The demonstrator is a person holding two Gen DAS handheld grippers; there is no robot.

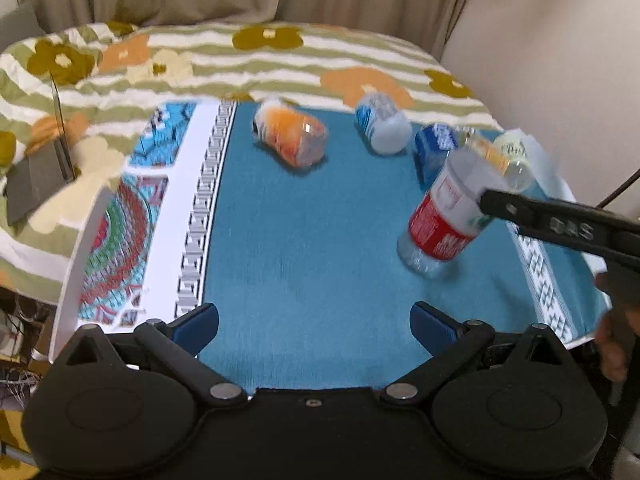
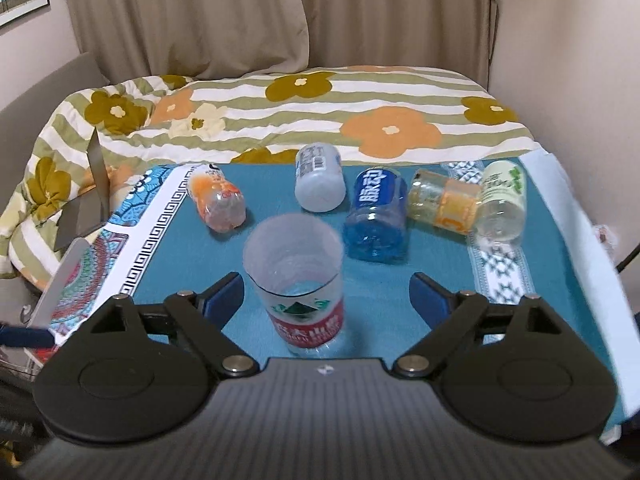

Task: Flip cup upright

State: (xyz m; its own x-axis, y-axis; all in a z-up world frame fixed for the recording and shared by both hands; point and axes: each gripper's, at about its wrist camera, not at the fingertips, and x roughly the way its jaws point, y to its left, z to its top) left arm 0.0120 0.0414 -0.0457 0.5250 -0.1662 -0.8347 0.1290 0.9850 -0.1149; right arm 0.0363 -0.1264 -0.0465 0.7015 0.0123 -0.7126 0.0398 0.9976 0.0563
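Note:
A clear cup with a red and white label [image 2: 298, 280] stands upright on the teal mat, mouth up, between the fingers of my right gripper [image 2: 326, 296]. The jaws are wide open and do not touch it. In the left wrist view the same cup [image 1: 444, 216] stands at the right, with a right gripper finger [image 1: 552, 224] beside its rim. My left gripper [image 1: 314, 326] is open and empty above the near mat. Several other cut-bottle cups lie on their sides: orange [image 2: 218, 200], white [image 2: 320, 182], blue [image 2: 378, 214], yellow-orange [image 2: 444, 202], green-white [image 2: 502, 200].
The teal mat [image 2: 280, 360] lies on a small table with patterned white borders. A flowered striped quilt [image 2: 320, 120] on a bed lies behind it. Curtains and a wall stand at the back. A grey laptop-like object [image 2: 86, 200] rests at the left.

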